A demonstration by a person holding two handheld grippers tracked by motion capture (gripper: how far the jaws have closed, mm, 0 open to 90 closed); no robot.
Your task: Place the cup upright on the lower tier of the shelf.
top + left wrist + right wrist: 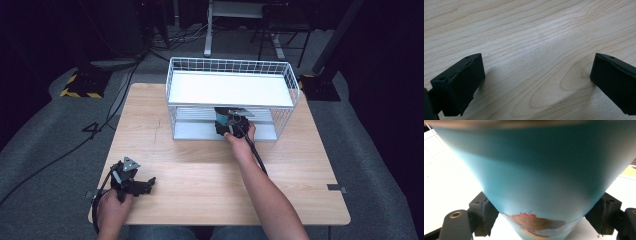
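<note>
a: what does my right gripper view add to the high view?

b: close up, my right gripper (544, 217) has its two black jaws pressed against the sides of a teal cup (541, 177), so it is grasping the cup. an orange-red printed figure shows low on the cup's wall. from above, my right gripper (231, 124) sits at the open front of the white wire rack (230, 65), on its lower shelf (195, 131), and the cup (222, 120) is just a teal sliver.

a: and my left gripper?

b: my left gripper (131, 181) rests near the wooden table's (200, 170) front left corner, well apart from the rack. its own view shows the jaws spread wide over bare wood grain (536, 50), released, holding nothing.

a: what is hard to make out?

b: the cup's rim is blurred and cut off at the top edge. the rack's upper shelf (230, 89) hides much beneath it.
</note>
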